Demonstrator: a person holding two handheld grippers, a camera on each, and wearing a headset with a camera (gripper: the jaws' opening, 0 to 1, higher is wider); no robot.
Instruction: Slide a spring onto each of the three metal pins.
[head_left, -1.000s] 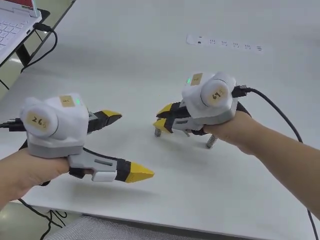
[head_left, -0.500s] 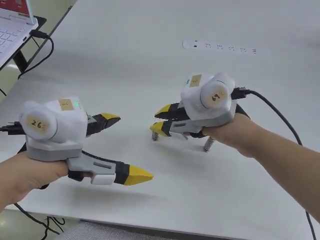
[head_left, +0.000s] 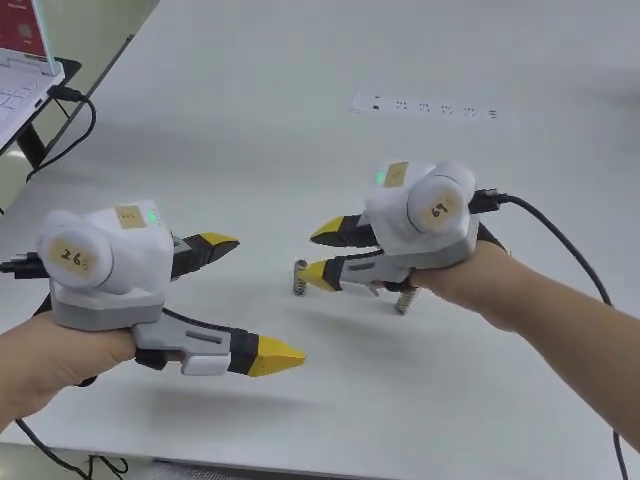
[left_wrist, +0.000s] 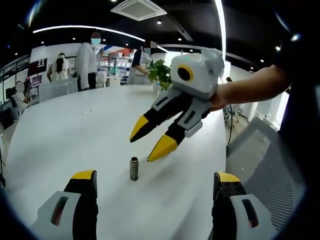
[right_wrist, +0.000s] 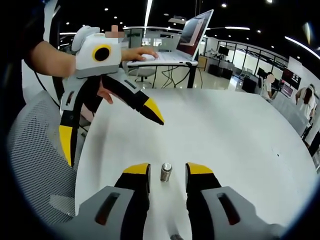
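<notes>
Since the frame a second ago, the right gripper has backed slightly off the end pin and its jaws stand a little wider. The remaining shift in the picture is camera movement; the pins have kept their places on the table.

Head view. The end pin stands upright, long axis vertical, with a spring coiled round it. The right gripper lies immediately right of the end pin, its lower tip just beside it, jaws partly parted and holding nothing. A second pin, also sprung, stands farther right of the end pin, beneath the right gripper's body. The left gripper is well off to the left of the end pin, jaws spread wide and empty.

Left gripper view. The end pin stands ahead of this gripper's tips, nearer the jaw at the picture's left. Nothing lies between the jaws. The right gripper hangs just beyond and above the end pin.

Right gripper view. The end pin sits on the centre line, in the gap at the two tips, with no contact visible. The left gripper is past the end pin, well apart.

Judgement: the right gripper is much the nearer. Any further seating of that spring would be a push down along the pin's vertical axis. Whether all three pins are sprung cannot be told.
</notes>
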